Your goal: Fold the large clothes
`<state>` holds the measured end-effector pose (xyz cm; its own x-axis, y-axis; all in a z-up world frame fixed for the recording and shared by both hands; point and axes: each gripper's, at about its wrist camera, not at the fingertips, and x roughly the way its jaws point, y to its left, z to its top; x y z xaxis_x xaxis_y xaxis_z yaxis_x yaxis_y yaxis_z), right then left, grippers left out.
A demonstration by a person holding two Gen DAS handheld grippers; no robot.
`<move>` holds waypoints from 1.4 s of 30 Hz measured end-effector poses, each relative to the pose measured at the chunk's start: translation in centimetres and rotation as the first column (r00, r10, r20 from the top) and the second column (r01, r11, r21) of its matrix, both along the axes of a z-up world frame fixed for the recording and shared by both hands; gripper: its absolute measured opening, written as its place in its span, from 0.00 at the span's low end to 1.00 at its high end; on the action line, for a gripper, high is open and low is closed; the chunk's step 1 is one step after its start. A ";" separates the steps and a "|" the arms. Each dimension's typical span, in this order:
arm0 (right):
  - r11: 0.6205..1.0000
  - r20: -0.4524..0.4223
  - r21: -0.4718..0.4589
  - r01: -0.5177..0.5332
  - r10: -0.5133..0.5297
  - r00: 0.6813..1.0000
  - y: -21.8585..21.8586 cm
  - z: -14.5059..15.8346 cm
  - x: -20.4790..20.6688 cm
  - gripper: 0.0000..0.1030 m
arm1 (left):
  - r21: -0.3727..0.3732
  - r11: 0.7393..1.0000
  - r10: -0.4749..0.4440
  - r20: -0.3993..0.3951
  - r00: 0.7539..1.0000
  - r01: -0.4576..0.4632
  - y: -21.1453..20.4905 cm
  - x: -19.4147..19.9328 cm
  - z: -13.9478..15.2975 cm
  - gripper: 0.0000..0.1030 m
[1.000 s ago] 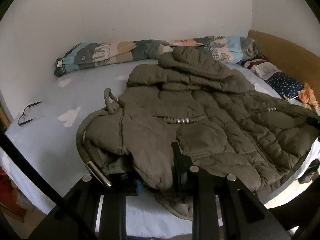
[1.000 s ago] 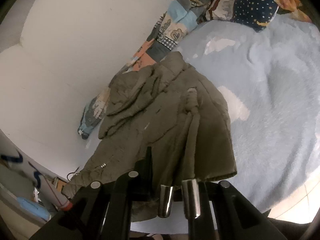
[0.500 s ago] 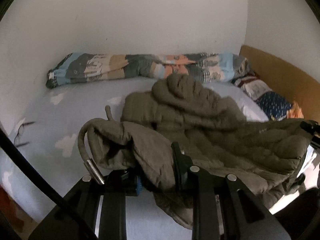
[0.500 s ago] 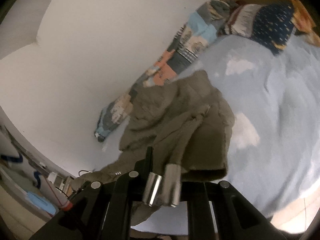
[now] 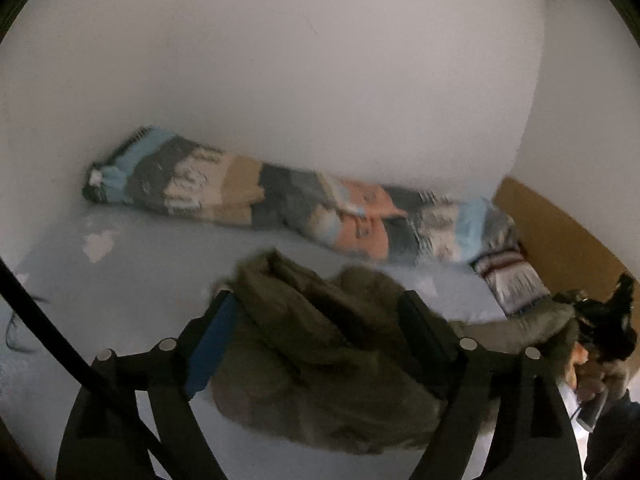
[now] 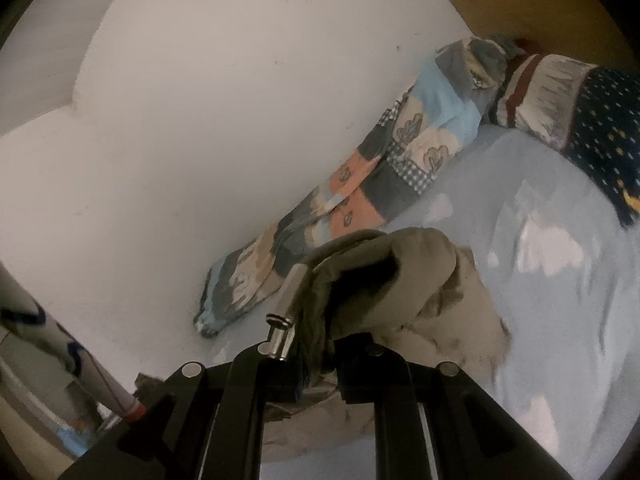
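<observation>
Bedroom corner: bed against plain white walls, dim even light.
Pale blue sheet (image 6: 540,280) with white patches covers the bed. A patchwork blanket (image 5: 280,204), rolled long, lies along the wall (image 5: 300,80). Brown wooden headboard (image 5: 560,236) behind a dark dotted pillow (image 6: 600,128).

text: none legible | labels: none | numbers: none | signs: none
</observation>
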<state>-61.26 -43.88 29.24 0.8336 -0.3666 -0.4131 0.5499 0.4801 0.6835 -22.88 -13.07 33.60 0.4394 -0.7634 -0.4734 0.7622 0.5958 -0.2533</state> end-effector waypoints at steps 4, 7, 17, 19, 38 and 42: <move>1.000 -0.052 0.004 0.028 -0.028 0.998 -5.7 -0.6 5.6 0.12 | -0.025 0.998 0.064 0.020 0.998 -0.064 -0.1 2.8 0.6 0.82; 0.998 -0.088 0.016 0.056 -0.054 0.995 -9.2 -2.2 9.0 0.12 | -0.014 0.997 0.080 0.023 0.997 -0.080 -0.8 4.0 -0.5 0.82; 0.989 -0.229 0.072 0.132 -0.113 0.967 -16.8 -9.5 13.8 0.12 | 0.152 0.983 -0.106 0.015 0.994 0.103 -11.3 1.9 -9.4 0.82; 0.986 -0.247 0.090 0.141 -0.115 0.962 -17.8 -11.0 14.3 0.13 | 0.219 0.966 -0.141 0.007 0.990 0.136 -14.8 1.5 -12.1 0.82; 0.990 -0.421 -0.038 -0.139 0.110 0.900 -11.5 -14.0 15.6 0.45 | 0.410 0.902 -0.087 -0.132 0.987 0.135 -24.4 5.9 -23.9 0.95; 0.986 -0.545 -0.043 -0.164 0.114 0.830 -11.6 -18.1 18.0 0.46 | 0.409 0.903 -0.081 -0.142 0.987 0.133 -25.0 6.7 -24.7 0.98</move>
<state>-43.24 -55.52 11.16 0.5323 -0.3177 -0.7847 0.7418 0.6217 0.2516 -16.19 -38.05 8.86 0.2870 -0.5249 -0.8013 0.8069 0.5833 -0.0931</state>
